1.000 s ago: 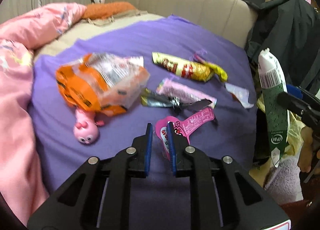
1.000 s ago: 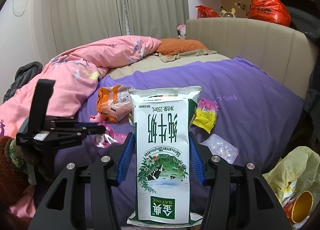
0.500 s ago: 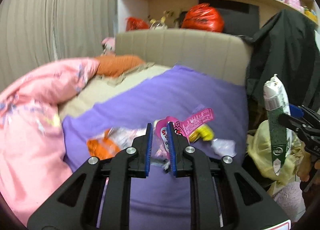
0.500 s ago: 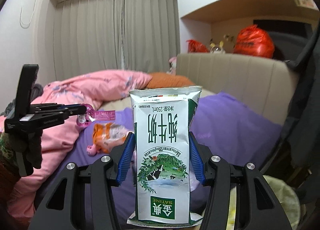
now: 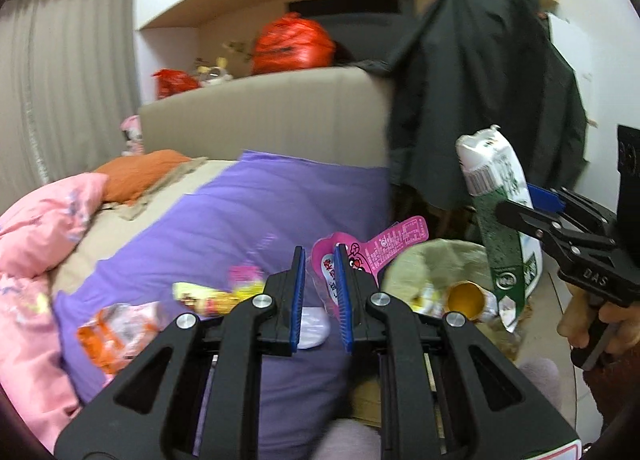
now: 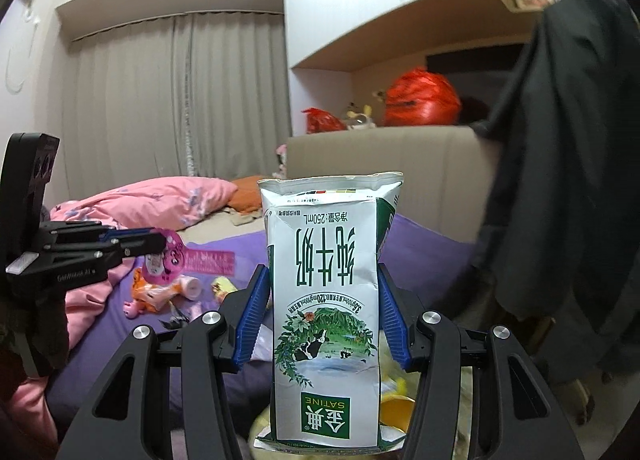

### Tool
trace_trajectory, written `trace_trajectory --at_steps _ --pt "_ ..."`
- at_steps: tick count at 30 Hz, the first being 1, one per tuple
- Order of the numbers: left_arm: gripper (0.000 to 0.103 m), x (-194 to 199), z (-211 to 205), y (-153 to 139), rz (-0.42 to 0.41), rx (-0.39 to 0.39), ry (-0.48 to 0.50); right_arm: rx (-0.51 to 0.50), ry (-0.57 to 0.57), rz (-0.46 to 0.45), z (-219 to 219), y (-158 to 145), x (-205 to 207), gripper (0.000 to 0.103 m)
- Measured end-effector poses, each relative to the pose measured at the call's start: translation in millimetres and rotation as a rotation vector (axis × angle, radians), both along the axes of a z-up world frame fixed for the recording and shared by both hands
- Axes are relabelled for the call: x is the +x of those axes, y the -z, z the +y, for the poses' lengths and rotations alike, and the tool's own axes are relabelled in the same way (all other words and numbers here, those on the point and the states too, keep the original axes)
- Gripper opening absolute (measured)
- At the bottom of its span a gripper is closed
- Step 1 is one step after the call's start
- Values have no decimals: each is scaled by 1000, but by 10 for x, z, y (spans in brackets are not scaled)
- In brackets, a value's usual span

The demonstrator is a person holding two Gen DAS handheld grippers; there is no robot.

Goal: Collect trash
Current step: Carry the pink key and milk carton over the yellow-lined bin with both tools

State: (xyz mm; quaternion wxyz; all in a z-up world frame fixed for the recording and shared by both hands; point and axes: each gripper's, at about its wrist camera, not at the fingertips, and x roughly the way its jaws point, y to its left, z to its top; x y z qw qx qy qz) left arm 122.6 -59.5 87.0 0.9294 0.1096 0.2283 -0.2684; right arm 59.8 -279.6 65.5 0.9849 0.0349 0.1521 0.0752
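- Both sets of fingers are loaded: the right gripper (image 6: 320,316) stands wide, its blue pads pressed on either side of a green-and-white milk carton (image 6: 326,300) held upside down, and the left gripper (image 5: 320,288) is nearly closed, pinching a pink wrapper (image 5: 372,250) between its pads.
- Beyond the fingers stretches the bed, purple blanket (image 5: 240,211) across it, a pink duvet (image 5: 36,227) bunched to the left of the left fingers, a beige headboard (image 5: 264,115) behind.
- Right of the left fingertips hangs a dark coat (image 5: 480,87); grey curtains (image 6: 180,99) close the far wall.
- Red bags (image 5: 294,41) sit on the ledge above the headboard.
- Just past the left fingertips, to their right, gapes a yellowish trash bag (image 5: 432,260), blurred, a yellow cup inside.
- Left of the fingers, more litter on the blanket: an orange packet (image 5: 116,330) and a yellow wrapper (image 5: 200,296).
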Motion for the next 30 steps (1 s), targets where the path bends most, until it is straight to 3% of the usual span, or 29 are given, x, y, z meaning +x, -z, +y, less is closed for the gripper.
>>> trace_trajectory --at_steps 4,10,16,18,23,27,30 --pt "14 -41 -419 151 25 46 62 23 56 2 -301 135 -97 50" --pt "14 8 -781 390 103 51 134 64 102 2 -588 313 -124 50" --pt "15 264 -1088 747 261 -16 217 107 140 -19 -764 433 61 50" --pt "15 330 -1213 900 306 4 235 117 150 -8 -812 495 171 50" --pt "15 422 -1402 1278 358 81 222 129 134 91 -834 800 430 50" --pt "15 450 -1383 1392 373 91 216 147 100 212 -845 1104 515 50" --pt "15 447 -1377 1446 377 102 220 161 88 247 -856 1246 457 50"
